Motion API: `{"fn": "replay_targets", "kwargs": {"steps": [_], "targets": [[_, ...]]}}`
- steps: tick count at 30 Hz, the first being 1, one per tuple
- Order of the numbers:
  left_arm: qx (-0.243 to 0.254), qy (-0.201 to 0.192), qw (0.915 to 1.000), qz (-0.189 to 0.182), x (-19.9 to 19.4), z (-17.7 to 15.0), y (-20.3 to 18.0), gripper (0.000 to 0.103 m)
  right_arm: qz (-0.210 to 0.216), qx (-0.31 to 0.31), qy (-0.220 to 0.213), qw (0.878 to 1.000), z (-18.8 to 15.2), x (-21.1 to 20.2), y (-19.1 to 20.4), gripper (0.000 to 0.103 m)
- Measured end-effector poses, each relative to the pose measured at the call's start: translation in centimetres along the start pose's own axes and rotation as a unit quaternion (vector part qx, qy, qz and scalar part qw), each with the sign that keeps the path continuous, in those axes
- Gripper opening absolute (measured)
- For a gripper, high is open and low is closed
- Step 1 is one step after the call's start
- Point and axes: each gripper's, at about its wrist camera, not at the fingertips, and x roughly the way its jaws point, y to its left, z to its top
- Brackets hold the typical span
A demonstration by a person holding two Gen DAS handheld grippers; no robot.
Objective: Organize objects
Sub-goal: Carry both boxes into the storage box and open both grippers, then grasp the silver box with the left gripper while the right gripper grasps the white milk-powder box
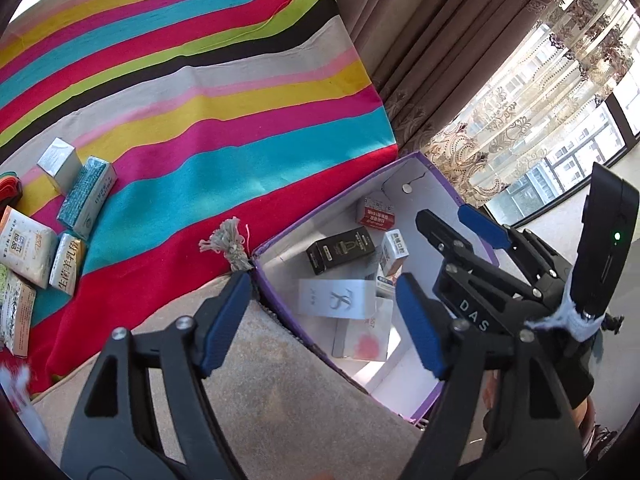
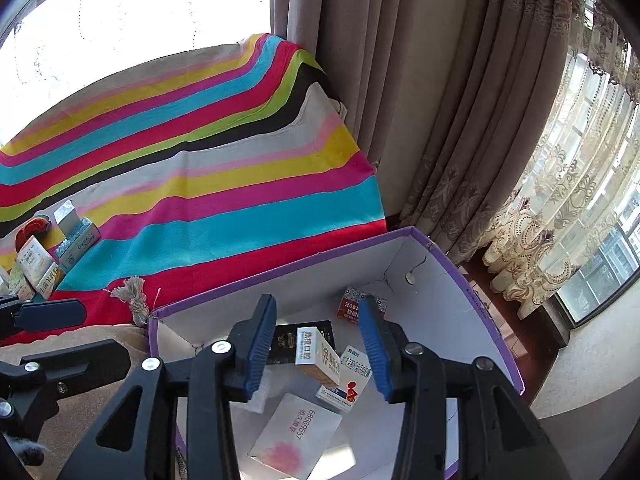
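Over the purple box (image 2: 476,284), my right gripper (image 2: 316,350) hangs with its blue pads apart and nothing pressed between them. A small white carton (image 2: 316,354) shows in the gap, lying in the box on other packets. At seven o'clock below it lies a flat white pack with a pink flower (image 2: 296,436). My left gripper (image 1: 320,320) is likewise spread wide and empty, its left pad over the box's near corner, its right pad above the box floor. Inside are a black carton (image 1: 340,250) and a red-and-white one (image 1: 376,212) at twelve o'clock. More packets (image 1: 60,216) wait at nine o'clock on the striped blanket (image 1: 224,120), well apart from the box.
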Motion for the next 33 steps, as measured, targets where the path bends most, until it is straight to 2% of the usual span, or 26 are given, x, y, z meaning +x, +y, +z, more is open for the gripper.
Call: {"fn": "replay_targets", "kwargs": {"steps": [1, 3, 8, 13, 19, 23, 27, 33], "targets": [[-0.001, -0.006, 1.0000, 0.006, -0.5, 0.0, 0.3, 0.078, 0.004, 0.000, -0.001, 1.000, 0.0, 0.0, 0.2, 0.059], [0.002, -0.020, 0.9994, 0.027, -1.7, -0.1, 1.0, 0.080, 0.020, -0.002, 0.002, 1.000, 0.2, 0.0, 1.1, 0.063], [-0.003, -0.044, 0.9945, 0.095, -4.7, -0.8, 4.7, 0.082, 0.051, -0.029, 0.008, 0.998, 0.7, -0.2, 4.9, 0.068], [-0.018, -0.053, 0.9829, 0.176, -7.4, -2.2, 9.3, 0.082, 0.089, -0.053, 0.017, 0.994, 1.3, -0.3, 9.4, 0.069], [-0.059, -0.067, 0.9668, 0.239, -10.9, -4.3, 15.1, 0.082, 0.127, -0.090, 0.029, 0.987, 2.1, 0.0, 15.0, 0.069], [-0.085, -0.072, 0.9561, 0.271, -12.7, -5.8, 18.5, 0.082, 0.135, -0.116, 0.030, 0.983, 2.5, 0.3, 18.1, 0.069], [-0.110, -0.071, 0.9474, 0.292, -13.9, -6.8, 21.4, 0.082, 0.124, -0.147, 0.033, 0.981, 2.7, 1.0, 20.5, 0.069], [-0.143, -0.053, 0.9434, 0.295, -14.4, -7.8, 25.0, 0.082, 0.103, -0.179, 0.045, 0.977, 2.7, 2.3, 22.6, 0.069]]}}
